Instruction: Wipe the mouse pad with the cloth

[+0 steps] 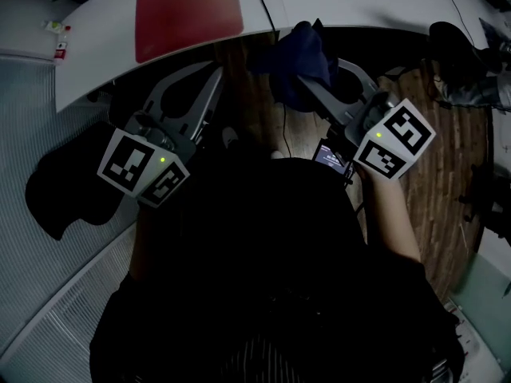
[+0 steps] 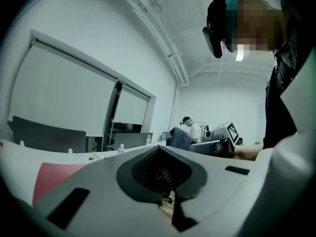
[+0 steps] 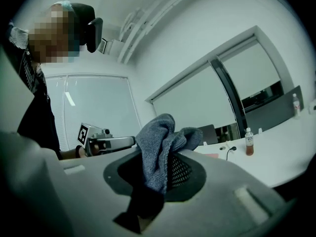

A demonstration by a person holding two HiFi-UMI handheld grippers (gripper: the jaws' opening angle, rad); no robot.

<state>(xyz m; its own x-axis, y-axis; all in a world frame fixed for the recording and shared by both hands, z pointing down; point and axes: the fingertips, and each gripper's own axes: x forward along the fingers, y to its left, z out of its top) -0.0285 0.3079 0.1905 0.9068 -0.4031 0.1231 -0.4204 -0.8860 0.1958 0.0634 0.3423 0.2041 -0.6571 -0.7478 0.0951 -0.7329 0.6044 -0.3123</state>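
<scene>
Right gripper view: right tool clamps bunched, nubby cloth.

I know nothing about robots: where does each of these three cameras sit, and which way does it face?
Head view: on the person's head, facing steeply down at the table edge, mouse pad, left gripper and right gripper; torso and right forearm show.
Left gripper view: on the left gripper, tilted up across the room along its shut jaws; the torso fills the right edge.
Right gripper view: on the right gripper, tilted up along jaws shut on the cloth; torso at left.
Shared: each gripper view catches the other gripper.
</scene>
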